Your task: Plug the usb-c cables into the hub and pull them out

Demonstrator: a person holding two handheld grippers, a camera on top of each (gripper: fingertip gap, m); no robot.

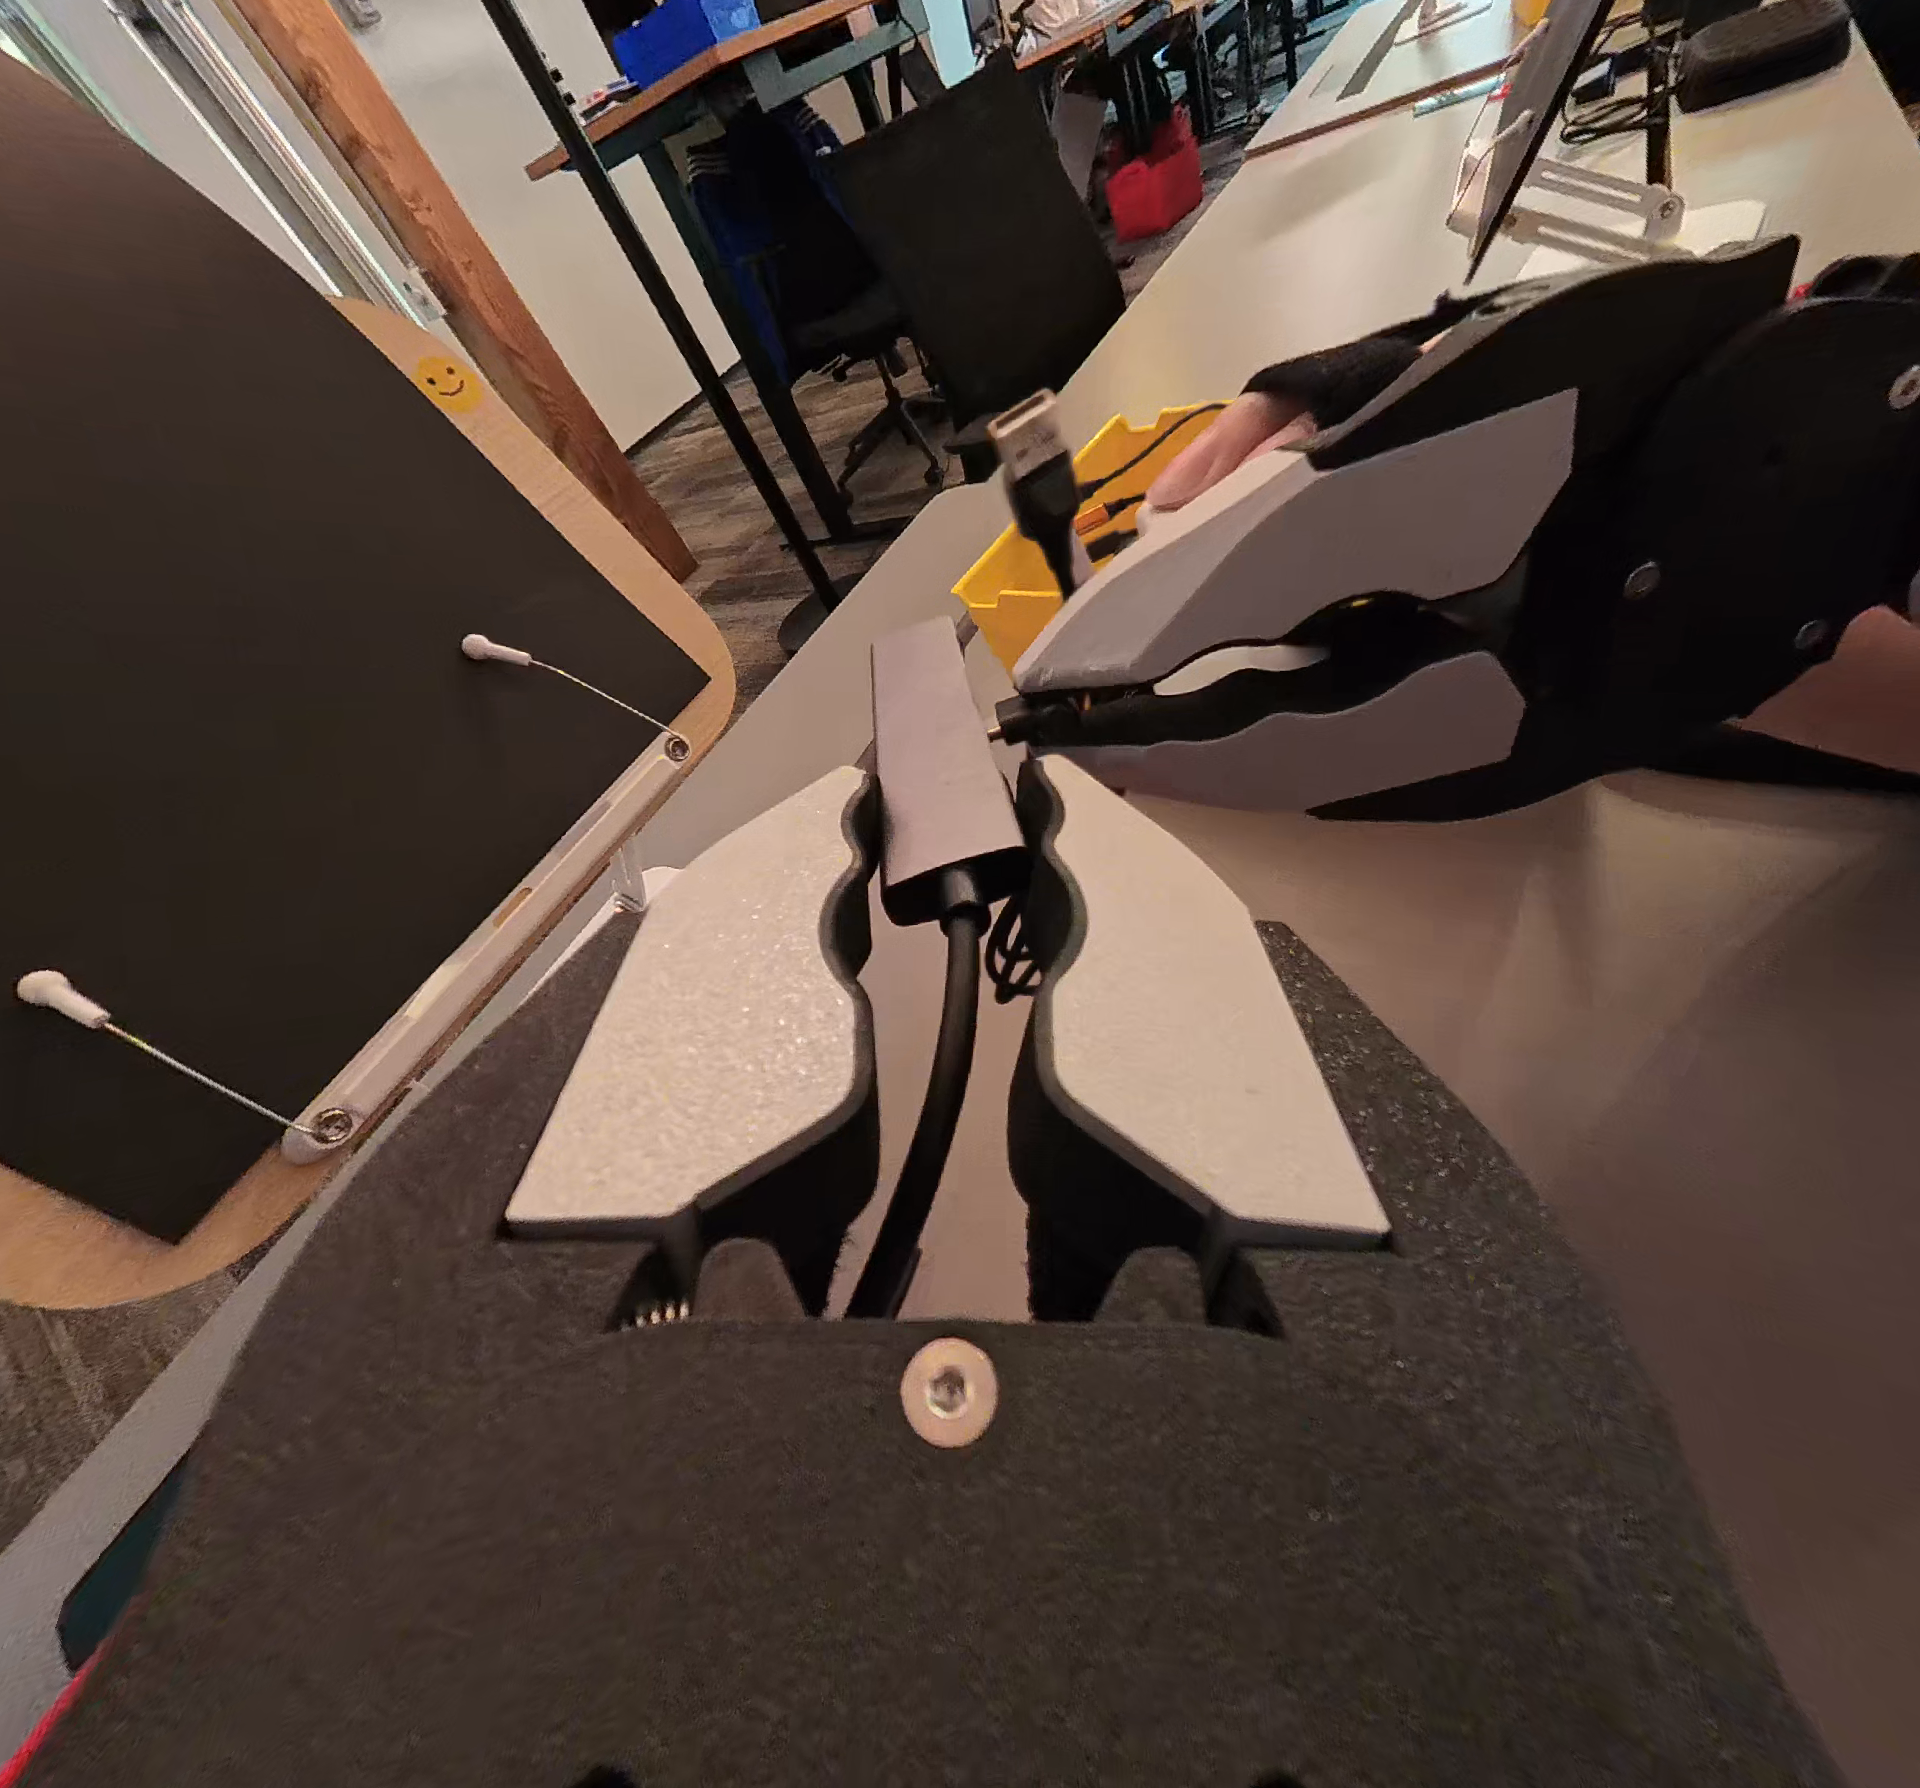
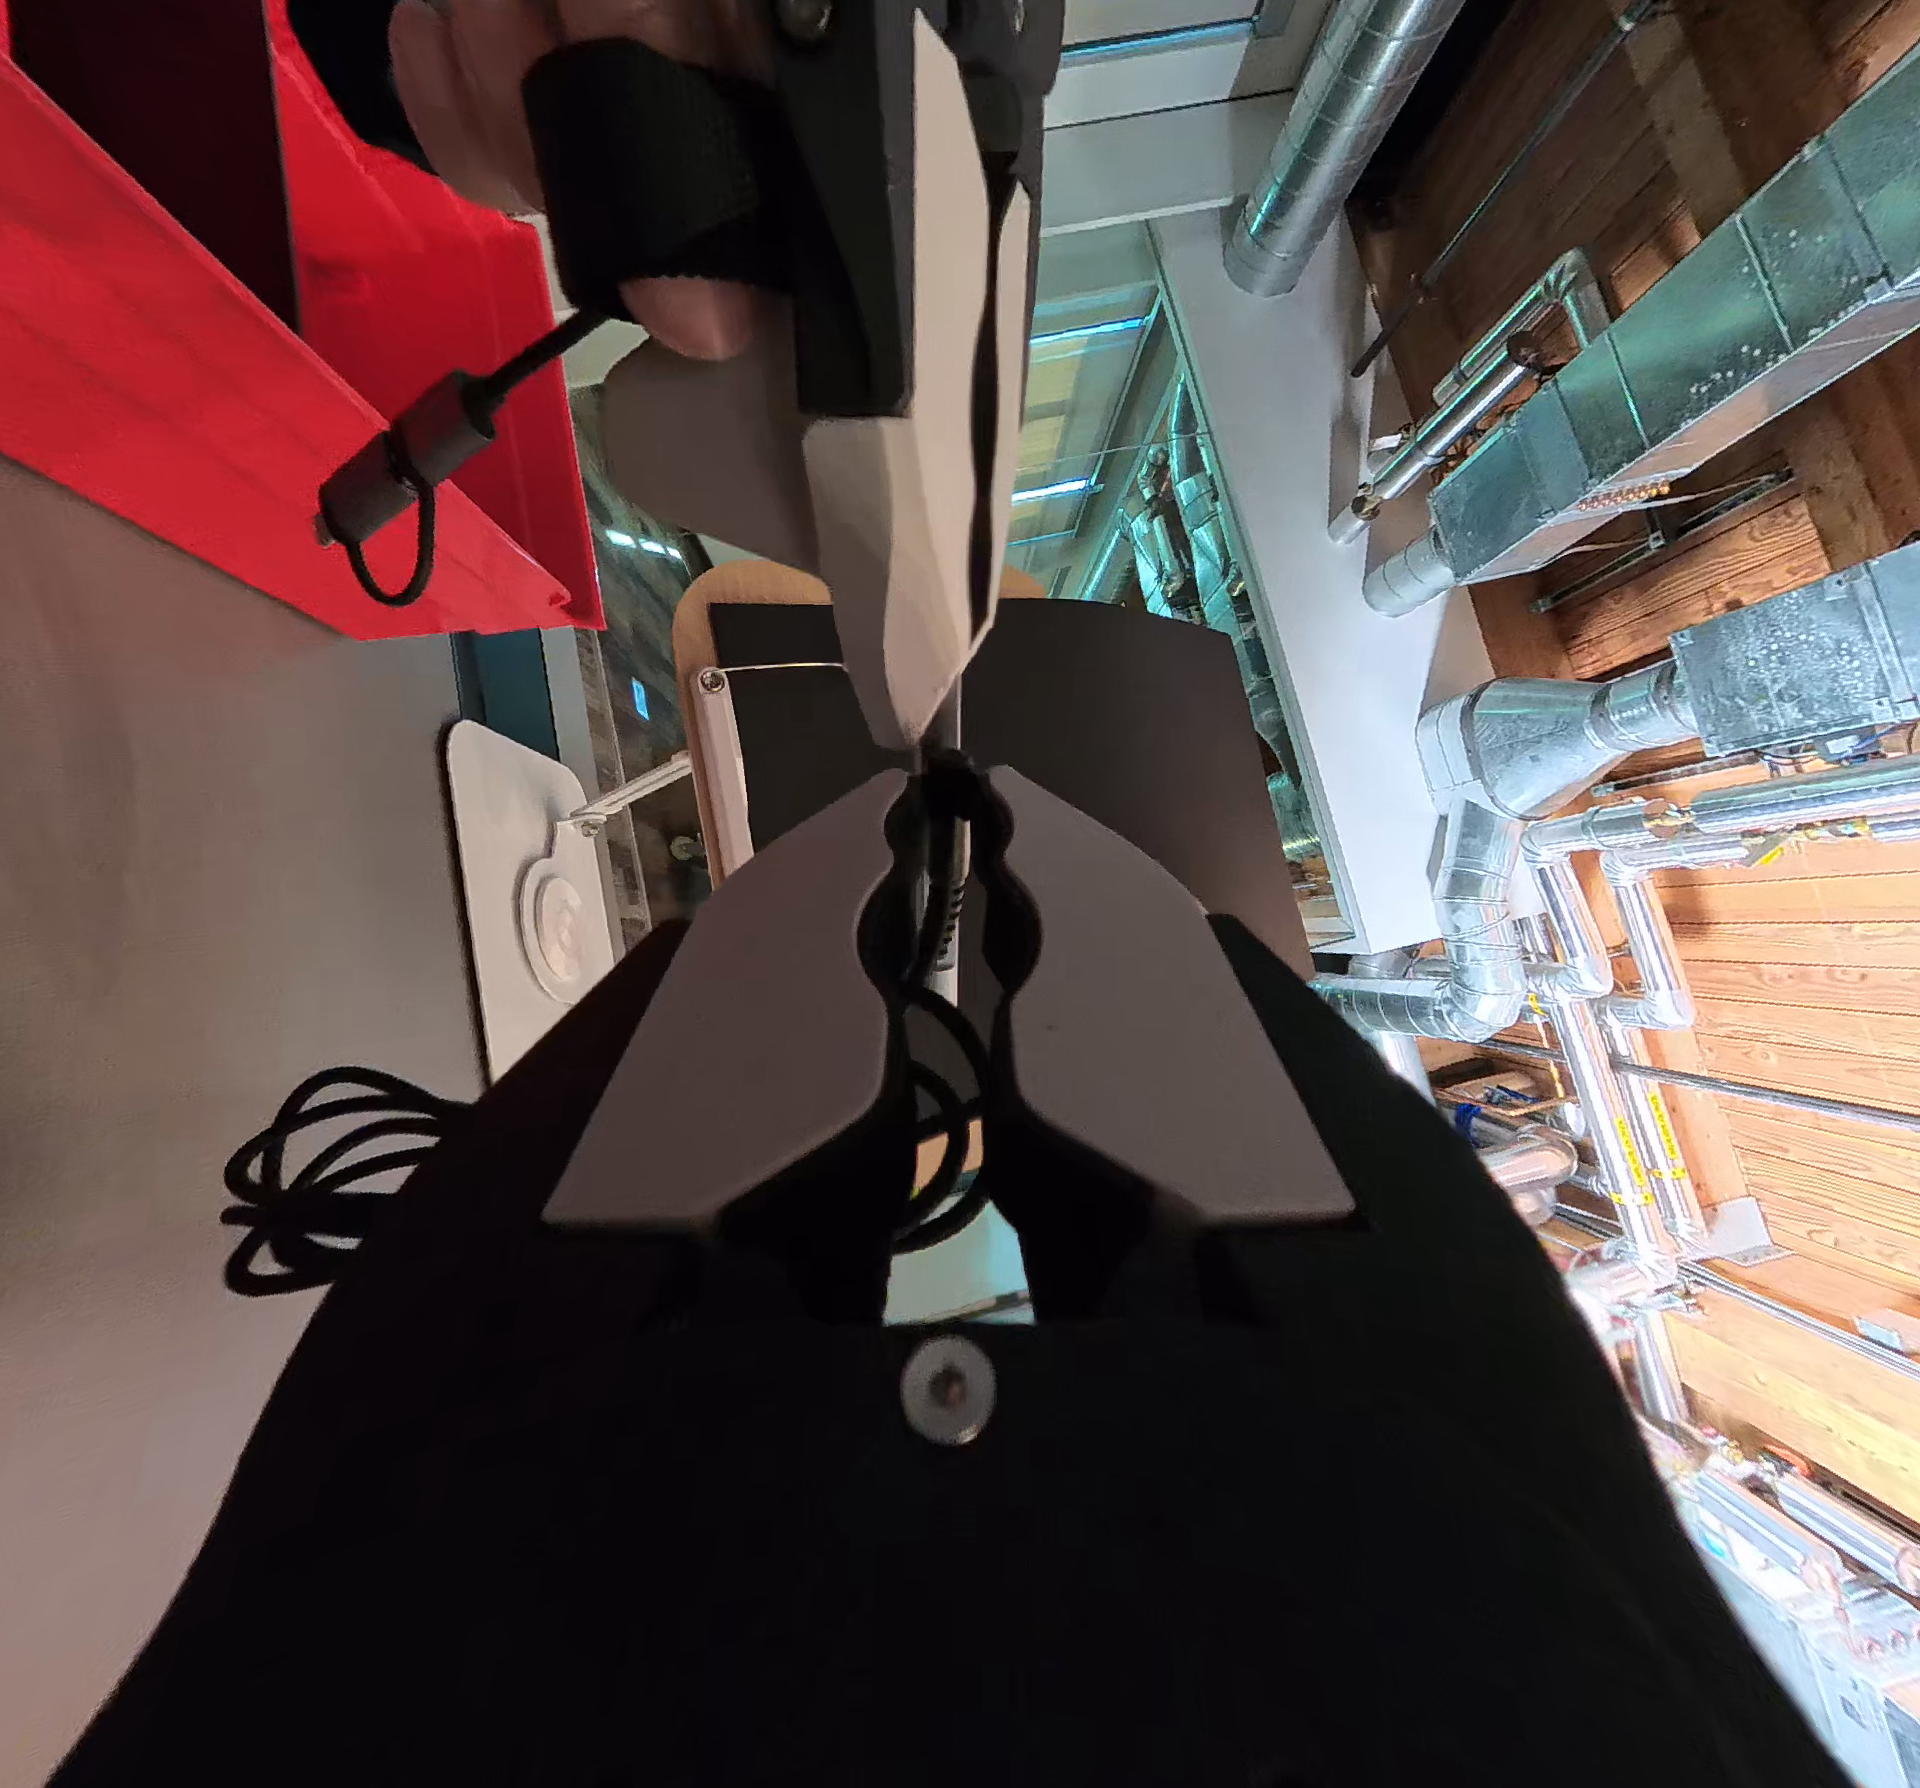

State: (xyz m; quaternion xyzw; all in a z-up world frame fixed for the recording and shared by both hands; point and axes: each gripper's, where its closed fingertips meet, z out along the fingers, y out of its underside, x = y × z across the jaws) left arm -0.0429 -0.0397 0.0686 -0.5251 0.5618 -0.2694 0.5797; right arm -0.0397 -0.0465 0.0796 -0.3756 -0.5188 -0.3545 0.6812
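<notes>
Crosswise, right gripper [image 1: 1023, 715] pinches plug [image 1: 1023, 728] — tip toward hub [image 1: 935, 762] side, hub lengthwise in left gripper [image 1: 940, 803].

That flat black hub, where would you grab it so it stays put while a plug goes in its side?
Grip the hub across its narrow width near the cable end, coming in along its length, as the left gripper does. Its long flat sides suit the fingers, and the side port stays free for the plug held by the right gripper.
</notes>
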